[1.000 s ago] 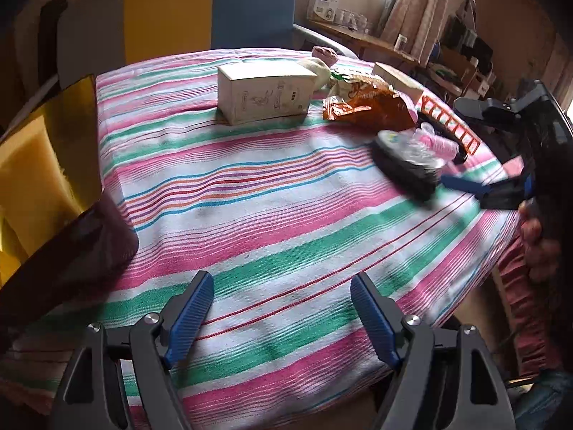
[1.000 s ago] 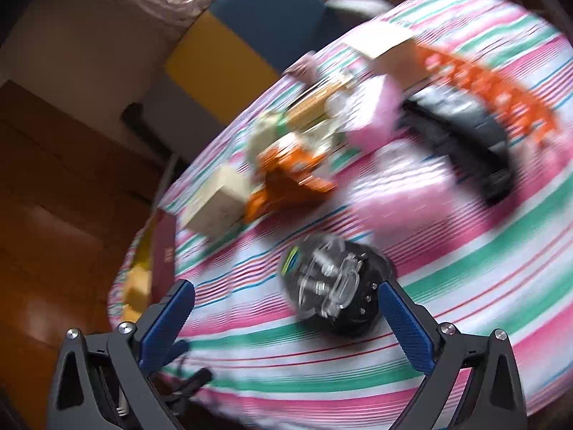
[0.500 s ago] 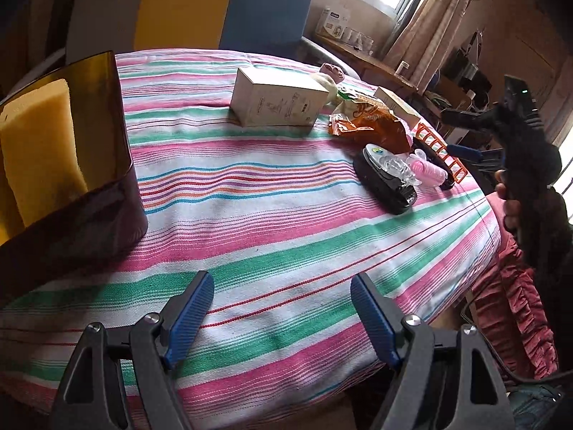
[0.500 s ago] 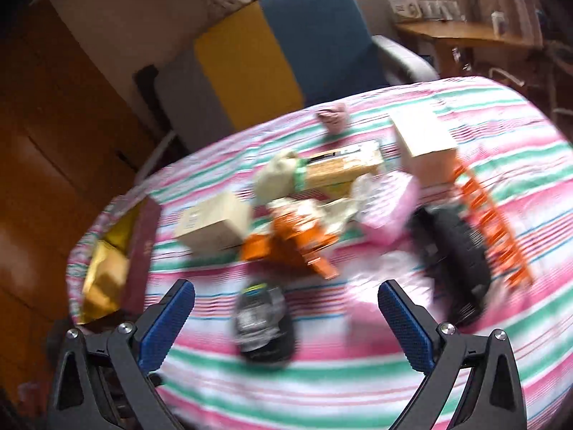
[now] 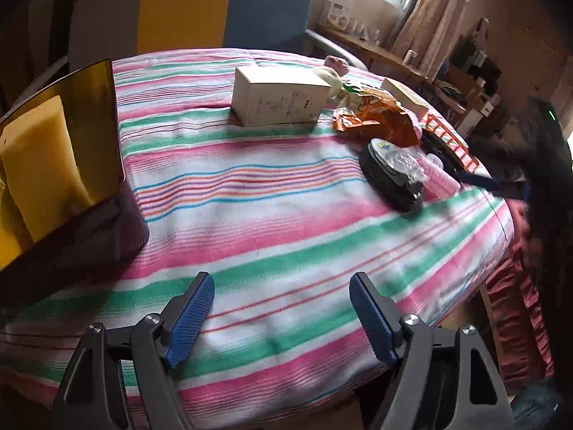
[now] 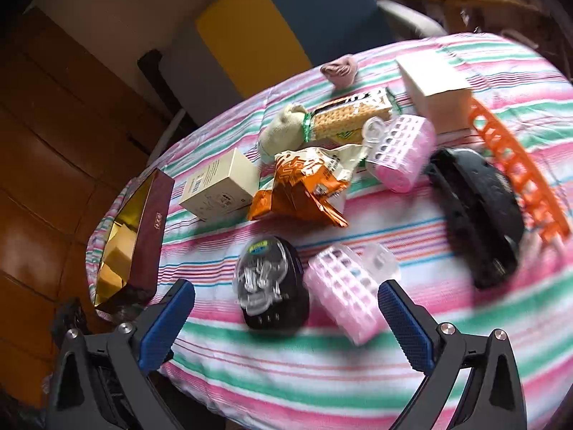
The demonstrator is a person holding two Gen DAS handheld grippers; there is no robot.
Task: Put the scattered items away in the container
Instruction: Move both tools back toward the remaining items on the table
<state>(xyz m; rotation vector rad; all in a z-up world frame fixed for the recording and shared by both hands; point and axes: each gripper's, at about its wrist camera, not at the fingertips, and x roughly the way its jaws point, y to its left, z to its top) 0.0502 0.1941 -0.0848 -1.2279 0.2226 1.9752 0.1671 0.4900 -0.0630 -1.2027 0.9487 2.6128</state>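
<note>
A dark red box with a gold lining [image 5: 61,150] stands at the table's left; it also shows in the right wrist view [image 6: 143,236]. Scattered items lie on the striped cloth: a cream carton [image 5: 279,96], an orange snack bag [image 6: 304,186], a black oval pack with a clear blister [image 6: 270,283], two pink rollers [image 6: 343,301] [image 6: 401,150], a biscuit pack [image 6: 351,118], a black brush [image 6: 480,211] and an orange rack [image 6: 519,168]. My left gripper [image 5: 283,315] is open and empty above the near cloth. My right gripper [image 6: 286,326] is open and empty, just before the black pack.
A yellow and blue armchair [image 5: 222,7] stands behind the table. A second cream box [image 6: 437,89] and a small pink cloth lump [image 6: 340,70] lie at the far side. The table edge drops off at the right, over a red frill [image 5: 515,304].
Both views have shifted: the left one now shows more of the gold-lined box. The right gripper has drawn back from the black pack and stands more level. Both stay open.
</note>
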